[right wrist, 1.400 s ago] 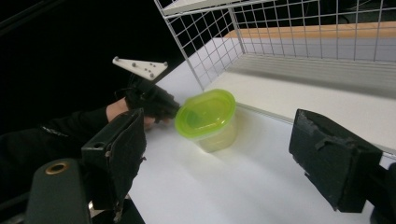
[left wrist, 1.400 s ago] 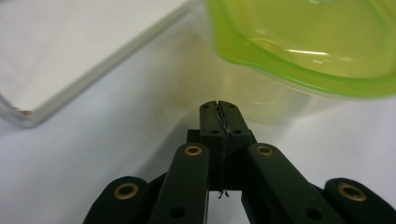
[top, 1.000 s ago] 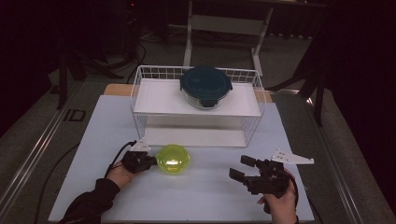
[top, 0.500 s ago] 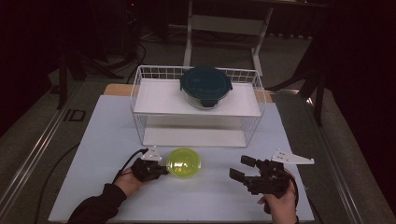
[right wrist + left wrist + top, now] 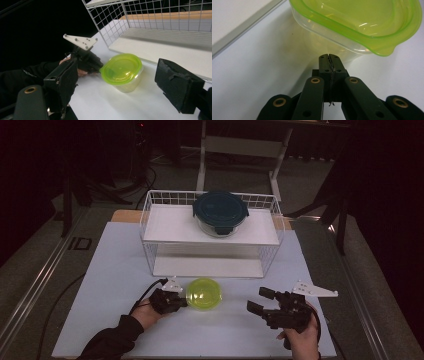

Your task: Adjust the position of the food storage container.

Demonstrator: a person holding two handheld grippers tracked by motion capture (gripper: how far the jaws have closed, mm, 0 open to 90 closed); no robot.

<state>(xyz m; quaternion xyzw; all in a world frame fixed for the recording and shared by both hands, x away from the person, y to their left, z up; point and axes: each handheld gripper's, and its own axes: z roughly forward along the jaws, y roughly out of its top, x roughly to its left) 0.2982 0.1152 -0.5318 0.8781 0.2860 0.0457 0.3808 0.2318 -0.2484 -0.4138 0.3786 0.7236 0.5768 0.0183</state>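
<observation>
The desk (image 5: 115,270) is white, the room around it dark. A clear box (image 5: 204,293) with a lime lid sits just at the tip of the closed left claw (image 5: 181,301). The right claw (image 5: 260,301) stands open, empty, well apart.

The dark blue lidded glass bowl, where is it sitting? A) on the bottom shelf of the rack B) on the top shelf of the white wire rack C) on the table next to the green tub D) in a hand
B: the dark blue lidded glass bowl rests on the upper shelf of the white wire rack, above the bare bottom shelf.
</observation>
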